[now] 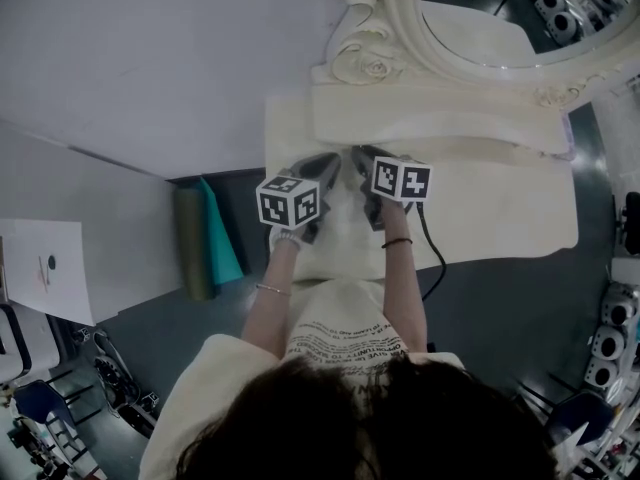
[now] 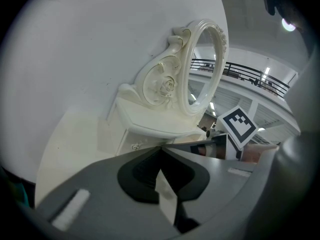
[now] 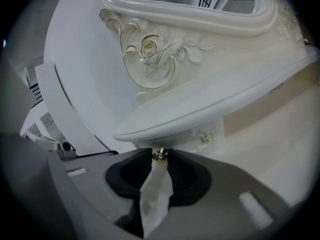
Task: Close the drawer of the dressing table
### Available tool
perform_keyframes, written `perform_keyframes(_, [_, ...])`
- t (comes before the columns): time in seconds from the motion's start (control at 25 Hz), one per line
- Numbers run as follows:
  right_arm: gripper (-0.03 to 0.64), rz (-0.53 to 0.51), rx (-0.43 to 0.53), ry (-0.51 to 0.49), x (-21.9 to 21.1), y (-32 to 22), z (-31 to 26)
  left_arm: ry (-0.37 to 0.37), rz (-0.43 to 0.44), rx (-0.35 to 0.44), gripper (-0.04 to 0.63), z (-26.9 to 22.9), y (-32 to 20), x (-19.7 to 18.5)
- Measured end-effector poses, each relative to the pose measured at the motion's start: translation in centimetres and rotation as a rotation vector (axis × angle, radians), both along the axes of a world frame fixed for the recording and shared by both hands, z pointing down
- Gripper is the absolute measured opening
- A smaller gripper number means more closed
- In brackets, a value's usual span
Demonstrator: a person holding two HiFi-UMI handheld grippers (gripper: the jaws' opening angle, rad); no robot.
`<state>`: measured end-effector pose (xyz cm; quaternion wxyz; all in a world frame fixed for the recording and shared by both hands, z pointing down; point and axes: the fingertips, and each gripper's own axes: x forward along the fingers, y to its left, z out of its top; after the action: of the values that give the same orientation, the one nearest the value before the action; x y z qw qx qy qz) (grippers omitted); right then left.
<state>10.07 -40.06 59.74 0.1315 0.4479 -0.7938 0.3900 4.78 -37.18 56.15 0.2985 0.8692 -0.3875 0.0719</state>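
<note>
Person (image 1: 340, 388): stands at the dressing table (image 1: 500, 208), arms stretched forward.
Right gripper (image 3: 160, 151): its 2 jaws are pinched on the small metal knob (image 3: 160, 154).
Left gripper (image 2: 161, 148): jaws pressed together with nothing between them, just beside the right gripper.
Drawer (image 3: 187, 142): white front under the shelf (image 3: 210, 104) below the mirror (image 1: 480, 28). How far out it stands cannot be told.

Place: staged lab hall | cues: white partition (image 1: 150, 58), floor equipment (image 1: 610, 343), mezzanine railing (image 2: 250, 73)
</note>
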Motion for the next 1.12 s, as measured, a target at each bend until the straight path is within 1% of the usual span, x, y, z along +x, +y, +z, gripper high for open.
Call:
perform_keyframes(0.12, [0.104, -0.004, 0.01, -0.008, 0.0, 0.2, -0.1, 0.005, -0.002, 0.003, 0.003, -0.2, 0.2, 0.0])
perform_keyframes(0.2, [0.118, 0.001, 0.012, -0.017, 0.0, 0.4, -0.2, 0.007, -0.003, 0.004, 0.003, -0.3, 0.3, -0.1])
perform_keyframes(0.44, [0.118, 0.008, 0.007, -0.038, 0.0, 1.4, -0.3, 0.006, 0.006, 0.007, 0.003, -0.5, 1.1, -0.2])
perform_keyframes(0.64, [0.117, -0.022, 0.02, -0.048, 0.0, 2.6, -1.0, 0.005, 0.029, 0.019, 0.003, -1.1, 2.1, 0.0])
perform_keyframes(0.76, [0.103, -0.075, 0.048, -0.021, 0.2, 3.4, -1.9, 0.0, 0.046, 0.038, 0.003, -1.7, 3.0, -0.1])
perform_keyframes(0.84, [0.101, -0.117, 0.075, -0.021, -0.1, 4.0, -2.8, -0.002, 0.057, 0.05, 0.003, -2.1, 3.5, 0.0])
perform_keyframes(0.92, [0.081, -0.15, 0.104, -0.019, -0.3, 4.8, -3.6, -0.005, 0.071, 0.062, 0.002, -2.5, 4.1, 0.1])
perform_keyframes(1.04, [0.04, -0.174, 0.129, -0.023, -0.4, 5.9, -4.2, -0.005, 0.086, 0.077, 0.003, -3.0, 4.8, 0.3])
perform_keyframes(1.12, [0.032, -0.179, 0.13, -0.046, -0.6, 6.6, -4.5, -0.003, 0.09, 0.086, 0.003, -3.4, 5.2, 0.3])
